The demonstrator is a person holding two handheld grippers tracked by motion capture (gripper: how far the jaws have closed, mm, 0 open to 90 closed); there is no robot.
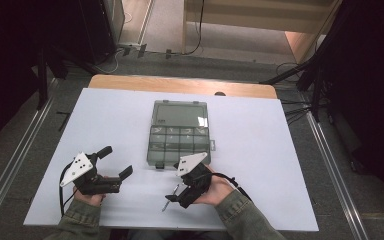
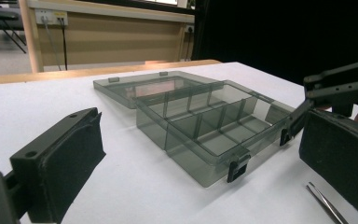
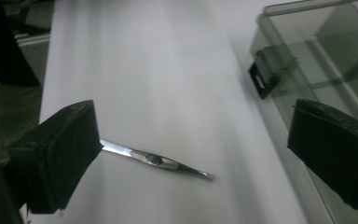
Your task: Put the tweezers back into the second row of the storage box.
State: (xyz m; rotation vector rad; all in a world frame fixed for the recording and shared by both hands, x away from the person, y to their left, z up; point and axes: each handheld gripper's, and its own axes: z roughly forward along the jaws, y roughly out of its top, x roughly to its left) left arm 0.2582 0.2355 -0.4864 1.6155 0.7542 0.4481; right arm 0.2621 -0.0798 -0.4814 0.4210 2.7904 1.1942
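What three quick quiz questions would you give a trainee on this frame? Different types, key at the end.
1. True or false: the lid of the compartment box is open and lies flat on the white table.
2. Multiple choice: the metal tweezers lie (A) inside the box, (B) on the table between the jaws of the right tongs, (C) clamped in the left tongs.
3. Fill in: the jaws of both tongs stand ____.

Key: 1 true; 2 B; 3 open.
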